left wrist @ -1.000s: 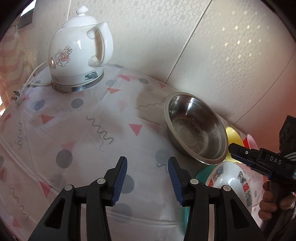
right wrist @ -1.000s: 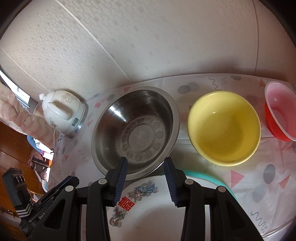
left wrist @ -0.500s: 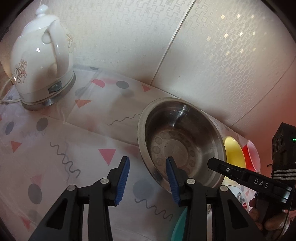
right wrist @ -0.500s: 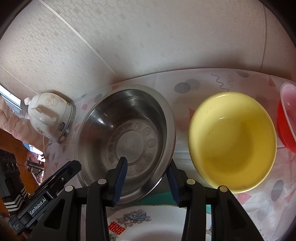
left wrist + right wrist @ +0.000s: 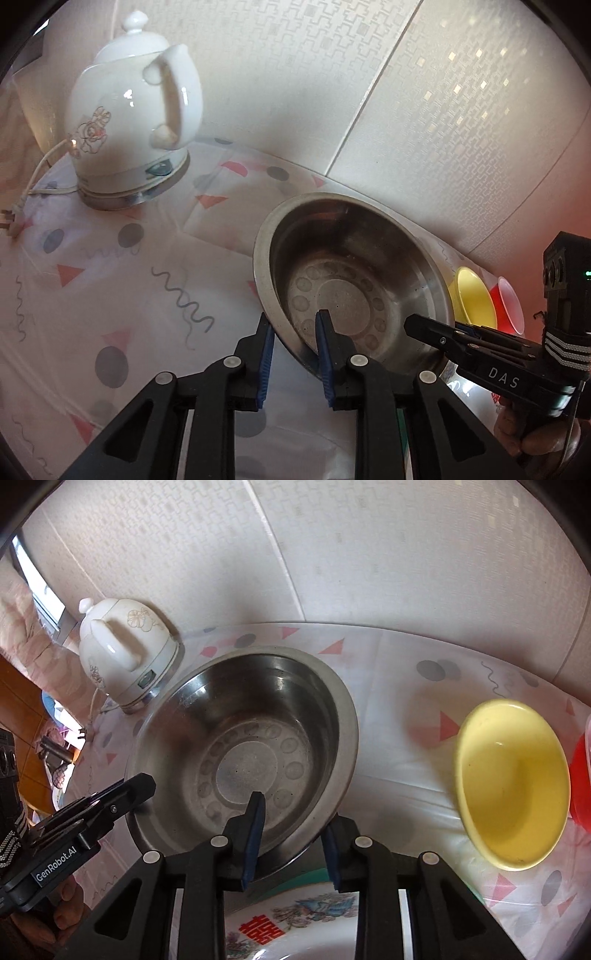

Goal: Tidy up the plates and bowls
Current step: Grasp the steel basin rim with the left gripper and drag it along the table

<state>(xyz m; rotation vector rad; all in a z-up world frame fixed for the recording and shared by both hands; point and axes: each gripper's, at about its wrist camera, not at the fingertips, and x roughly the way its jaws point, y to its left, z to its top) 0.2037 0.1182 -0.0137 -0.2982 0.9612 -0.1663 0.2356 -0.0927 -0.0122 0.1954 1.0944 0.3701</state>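
Observation:
A steel bowl [image 5: 354, 280] [image 5: 251, 738] stands on the patterned tablecloth near the wall. My left gripper [image 5: 293, 317] straddles its left near rim, one finger inside and one outside. Its jaws are closing and the pads do not clearly press on the wall. My right gripper [image 5: 291, 808] straddles the near rim from the other side, jaws closing, with a gap still showing. A yellow bowl [image 5: 513, 786] and a red bowl [image 5: 581, 775] sit to the right. A white plate with a red character [image 5: 295, 919] lies on a teal plate [image 5: 306, 880] beneath my right gripper.
A white ceramic kettle [image 5: 133, 122] [image 5: 125, 653] stands on its base at the back left, its cord and plug [image 5: 14, 221] trailing over the tablecloth [image 5: 110, 295]. The tiled wall runs close behind the bowls. A person's hand [image 5: 535, 443] holds the right gripper's handle.
Both grippers moved from beside the steel bowl onto its near rim, one finger of each now inside it. Both pairs of jaws have narrowed. The bowl stays in place.

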